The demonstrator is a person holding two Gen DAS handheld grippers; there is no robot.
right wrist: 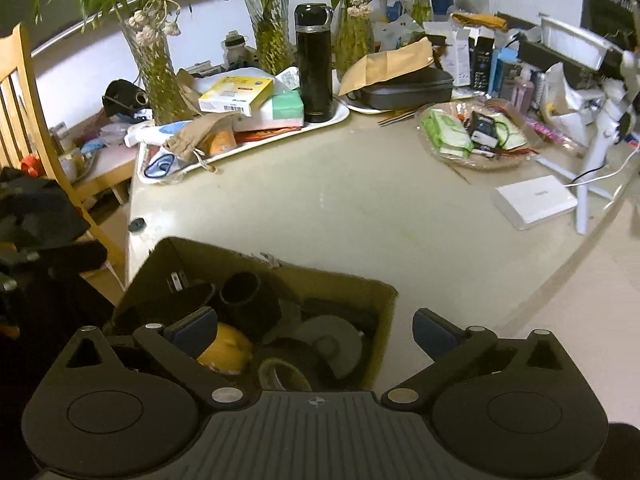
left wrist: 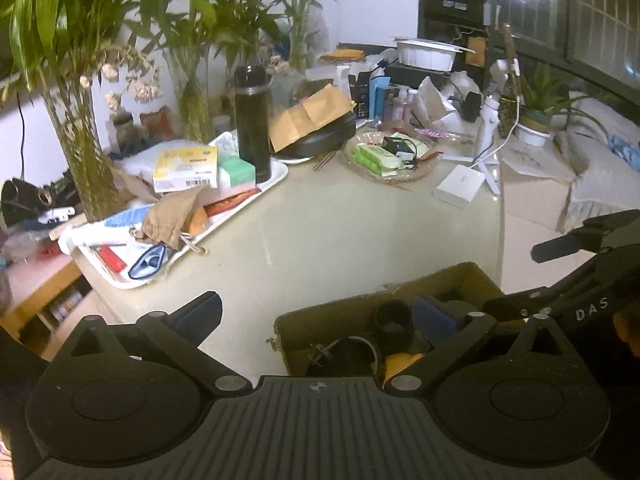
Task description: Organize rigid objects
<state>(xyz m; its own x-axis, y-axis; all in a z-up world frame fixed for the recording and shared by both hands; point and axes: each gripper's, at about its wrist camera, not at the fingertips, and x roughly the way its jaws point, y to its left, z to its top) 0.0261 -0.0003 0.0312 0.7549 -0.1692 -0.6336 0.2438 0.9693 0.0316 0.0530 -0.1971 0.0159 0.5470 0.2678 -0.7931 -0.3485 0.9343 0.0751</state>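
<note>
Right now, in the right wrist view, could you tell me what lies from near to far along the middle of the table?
Cardboard box of dark round parts → bare tabletop → white tray → black flask standing on it → glass vases of green stalks.

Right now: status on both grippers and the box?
Left gripper open, empty. Right gripper open, empty, over the cardboard box. Box holds tape roll, yellow item, dark cylinders. Nothing in the way.

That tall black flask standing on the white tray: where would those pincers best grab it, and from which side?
Probably around the middle of the black flask, coming in level from the bare table side. It stands upright, round and slim, so open jaws fit across the body; boxes crowd its left and plants stand behind. The white tray rim is low.
</note>
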